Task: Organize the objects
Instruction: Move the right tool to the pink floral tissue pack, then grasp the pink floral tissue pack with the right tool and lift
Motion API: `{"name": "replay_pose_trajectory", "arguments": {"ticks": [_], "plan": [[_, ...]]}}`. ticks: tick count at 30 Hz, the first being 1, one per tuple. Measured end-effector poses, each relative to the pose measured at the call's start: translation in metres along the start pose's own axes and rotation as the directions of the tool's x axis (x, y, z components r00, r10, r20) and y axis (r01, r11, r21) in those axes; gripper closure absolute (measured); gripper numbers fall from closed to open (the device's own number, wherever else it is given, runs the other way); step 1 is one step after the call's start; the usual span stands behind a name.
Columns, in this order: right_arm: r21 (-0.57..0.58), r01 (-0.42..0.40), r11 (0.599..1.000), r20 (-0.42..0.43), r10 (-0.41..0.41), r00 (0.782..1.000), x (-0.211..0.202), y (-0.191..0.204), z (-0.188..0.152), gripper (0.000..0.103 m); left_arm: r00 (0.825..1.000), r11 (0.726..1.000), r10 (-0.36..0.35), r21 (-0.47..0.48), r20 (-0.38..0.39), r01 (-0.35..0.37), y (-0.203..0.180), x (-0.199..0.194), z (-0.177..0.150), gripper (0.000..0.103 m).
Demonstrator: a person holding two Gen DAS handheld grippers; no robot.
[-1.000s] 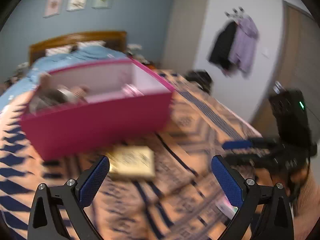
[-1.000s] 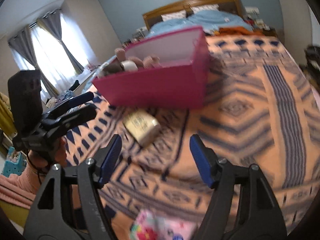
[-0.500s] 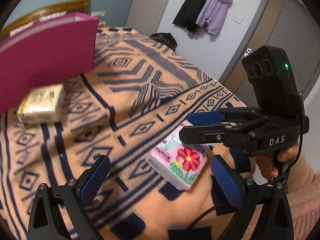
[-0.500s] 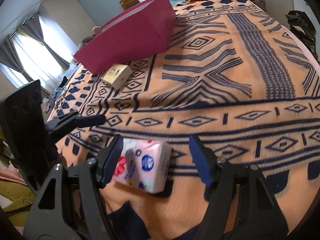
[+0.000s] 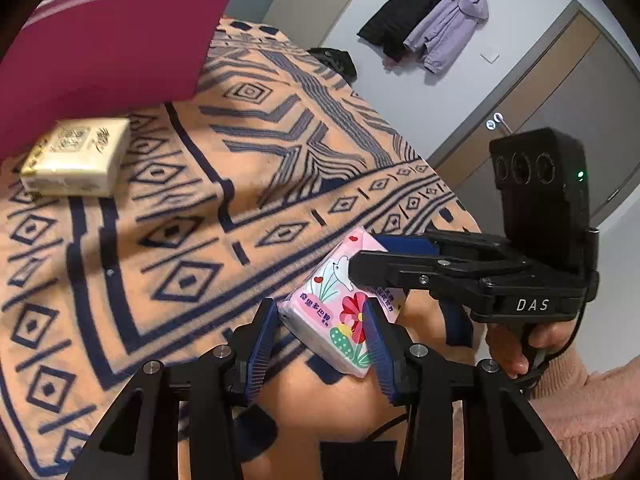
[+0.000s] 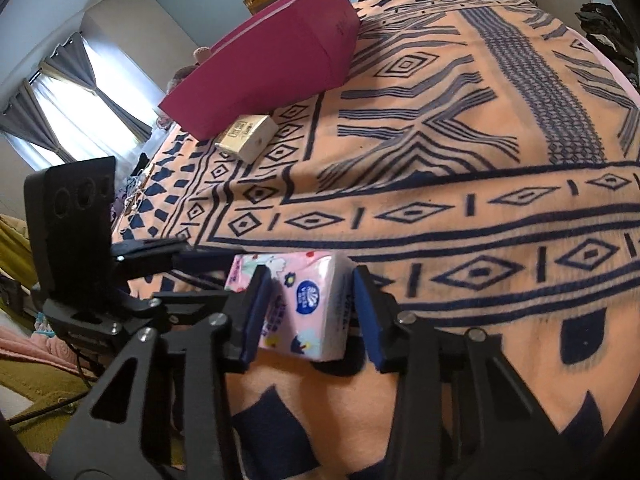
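Tissue pack [image 5: 340,312] between both closing grippers; right gripper [image 5: 384,256] marked "DAS"; pack print illegible.

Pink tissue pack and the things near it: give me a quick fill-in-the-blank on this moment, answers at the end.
1. Both the left gripper and the right gripper are closing on the same pink ____ pack.
2. The gold pack lies on the blanket right beside the ____ box.
3. On the wall hooks, a black jacket hangs beside a ____ one.

Missing words: tissue; magenta; purple
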State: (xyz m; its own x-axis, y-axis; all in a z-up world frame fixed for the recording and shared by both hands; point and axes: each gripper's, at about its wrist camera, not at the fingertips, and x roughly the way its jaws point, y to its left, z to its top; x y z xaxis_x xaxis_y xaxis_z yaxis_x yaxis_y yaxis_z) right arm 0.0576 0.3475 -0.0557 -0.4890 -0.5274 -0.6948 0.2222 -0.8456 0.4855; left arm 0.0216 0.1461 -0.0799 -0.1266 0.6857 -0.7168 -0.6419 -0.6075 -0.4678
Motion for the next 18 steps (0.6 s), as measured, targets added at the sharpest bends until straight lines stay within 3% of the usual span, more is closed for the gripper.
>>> {"name": "replay_pose_trajectory", "arguments": {"ticks": [3,11,14,16,18], "plan": [[-0.04,0.022,0.999,0.022,-0.021,1.0,-0.001,0.012,0.012,0.063,0.999,1.0,0.019,-0.009,0.032,-0.019,0.004,-0.01,0.007,0.059],[-0.138,-0.006,0.99,0.116,0.023,0.993,0.01,0.042,0.061,0.063,0.992,0.996,0.085,-0.045,0.096,-0.081,0.028,-0.028,0.035,0.06],[-0.141,-0.069,0.988,0.094,0.083,0.992,0.031,0.046,0.078,0.071,0.986,0.994,0.111,-0.037,0.121,-0.107,0.032,-0.031,0.05,0.06],[-0.143,-0.05,0.988,0.079,0.062,0.995,0.047,0.048,0.087,0.071,0.982,0.988,0.156,-0.031,0.109,-0.153,0.036,-0.027,0.056,0.06],[-0.114,-0.053,0.992,0.07,0.062,0.996,0.058,0.041,0.095,0.071,0.983,0.987,0.159,-0.052,0.095,-0.155,0.043,-0.026,0.056,0.06]]}}
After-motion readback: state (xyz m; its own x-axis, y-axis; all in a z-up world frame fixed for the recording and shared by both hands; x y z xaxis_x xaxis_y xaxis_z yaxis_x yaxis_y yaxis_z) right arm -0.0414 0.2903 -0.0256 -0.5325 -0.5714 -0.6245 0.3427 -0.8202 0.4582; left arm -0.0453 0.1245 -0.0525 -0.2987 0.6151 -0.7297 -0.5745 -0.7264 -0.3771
